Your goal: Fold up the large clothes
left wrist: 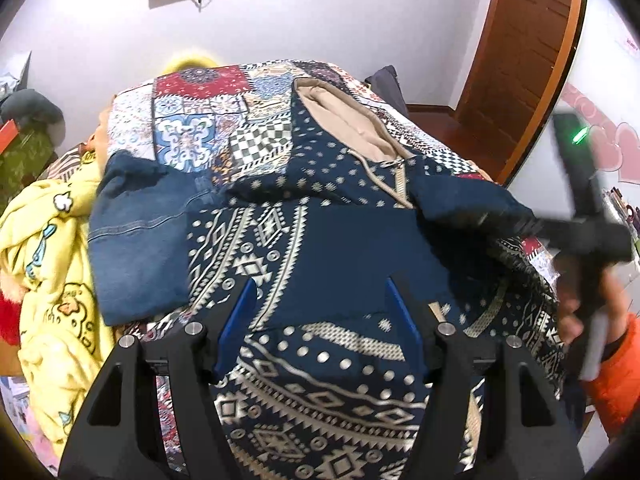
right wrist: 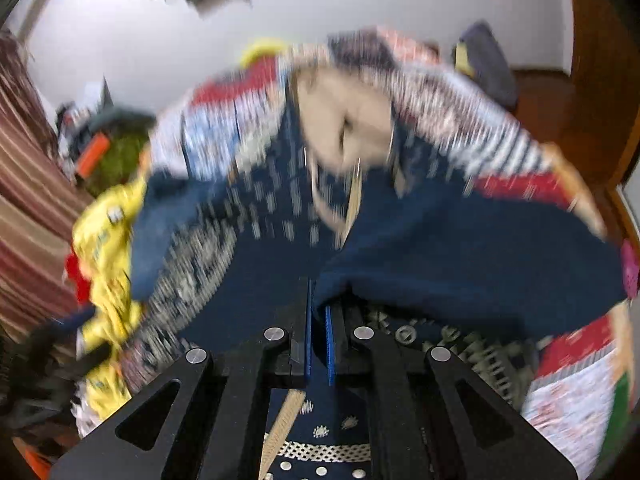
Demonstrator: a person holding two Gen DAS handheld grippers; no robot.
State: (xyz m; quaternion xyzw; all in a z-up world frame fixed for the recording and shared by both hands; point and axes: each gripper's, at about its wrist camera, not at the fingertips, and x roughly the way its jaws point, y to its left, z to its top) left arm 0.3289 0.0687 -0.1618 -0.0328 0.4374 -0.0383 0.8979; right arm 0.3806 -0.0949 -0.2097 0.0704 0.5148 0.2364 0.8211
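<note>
L to R, left wrist view first. Far L: yellow cartoon-print blanket (left wrist: 60,280) bunched at the bed edge, w/ a red item beside it, too little showing to identify. Next: denim-blue sleeve (left wrist: 140,236) of the hoodie, folded in across the front. Centre: navy patterned hoodie (left wrist: 320,380) lies spread on a patchwork bedspread (left wrist: 208,120), hood w/ beige lining (left wrist: 340,120) pointing away from me, zip (left wrist: 400,184) partly shown below the hood.

My left gripper (left wrist: 320,320) hangs over the hoodie's lower front, jaws spread wide, blue pads apart, nothing pinched between them; cannot tell if the tips touch the cloth.

R of centre: the other sleeve (left wrist: 472,204) is raised off the body and drawn across, ending at my right gripper (left wrist: 588,232), which is blurred at the picture's R edge. Hand (left wrist: 576,312) and orange cuff (left wrist: 616,376) visible under it. Brown wooden door (left wrist: 532,60) behind.

Right wrist view, heavily blurred: striped curtain (right wrist: 28,220) far L, yellow blanket next, hoodie centre. My right gripper (right wrist: 318,320) has jaws pressed together, pinching a fold of the plain navy sleeve cloth between the blue pads. Sleeve fabric (right wrist: 480,260) drapes up and to the R from the pinch. Bedspread patches at R edge.
</note>
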